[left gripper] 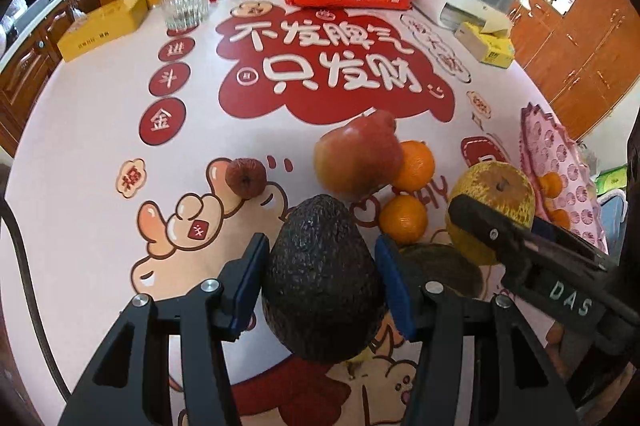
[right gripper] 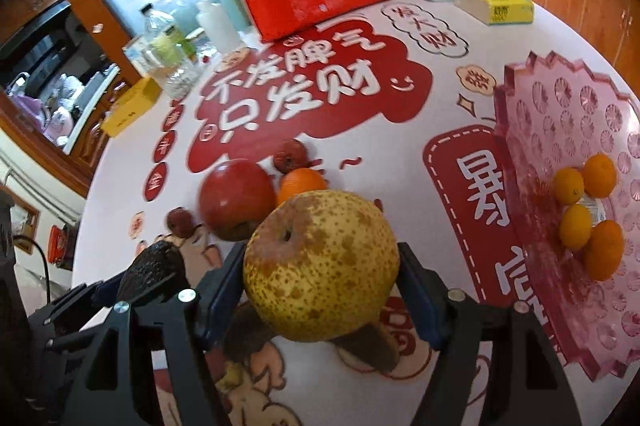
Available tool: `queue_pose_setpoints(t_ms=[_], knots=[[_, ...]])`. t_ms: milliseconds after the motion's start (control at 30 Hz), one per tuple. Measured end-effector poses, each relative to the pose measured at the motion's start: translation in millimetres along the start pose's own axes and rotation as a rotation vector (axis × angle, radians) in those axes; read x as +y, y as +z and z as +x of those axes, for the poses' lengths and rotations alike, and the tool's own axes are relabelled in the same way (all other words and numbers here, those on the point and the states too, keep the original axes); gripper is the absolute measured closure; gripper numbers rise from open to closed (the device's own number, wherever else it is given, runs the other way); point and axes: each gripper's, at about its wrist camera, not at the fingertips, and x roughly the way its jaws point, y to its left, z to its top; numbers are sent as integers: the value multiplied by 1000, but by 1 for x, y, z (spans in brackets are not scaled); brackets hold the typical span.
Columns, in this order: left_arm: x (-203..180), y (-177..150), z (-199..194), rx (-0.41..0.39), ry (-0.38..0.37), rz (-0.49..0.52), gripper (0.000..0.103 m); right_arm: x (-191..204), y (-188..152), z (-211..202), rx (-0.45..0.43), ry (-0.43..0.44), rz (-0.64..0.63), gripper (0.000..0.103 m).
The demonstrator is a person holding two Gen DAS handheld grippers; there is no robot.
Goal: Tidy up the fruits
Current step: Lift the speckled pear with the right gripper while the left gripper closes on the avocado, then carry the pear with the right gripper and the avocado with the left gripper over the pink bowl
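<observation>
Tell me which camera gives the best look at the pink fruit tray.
The right wrist view: the pink fruit tray shows broadly, with four small oranges inside. The left wrist view catches only its edge at the right, partly behind the right gripper.

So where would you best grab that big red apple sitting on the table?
Probably across the red apple at its widest middle, fingers coming down from above on its left and near sides. It is round, so the broadest band holds best, and an orange crowds its right side while the left is free.

Avocado (left gripper: 324,278) near-black, pebbled; pear (right gripper: 320,266) yellow, brown-speckled; plate (right gripper: 560,129) pink, floral-embossed; apple (left gripper: 356,157) red.
</observation>
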Motion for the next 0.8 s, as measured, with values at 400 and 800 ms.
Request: queue_pose_setpoints(t_ms=[400, 800], knots=[[-40, -9, -61, -93, -12, 74, 50, -11, -15, -65, -74, 54, 3, 31], [-139, -16, -77, -128, -35, 148, 50, -91, -14, -126, -152, 20, 28, 30]])
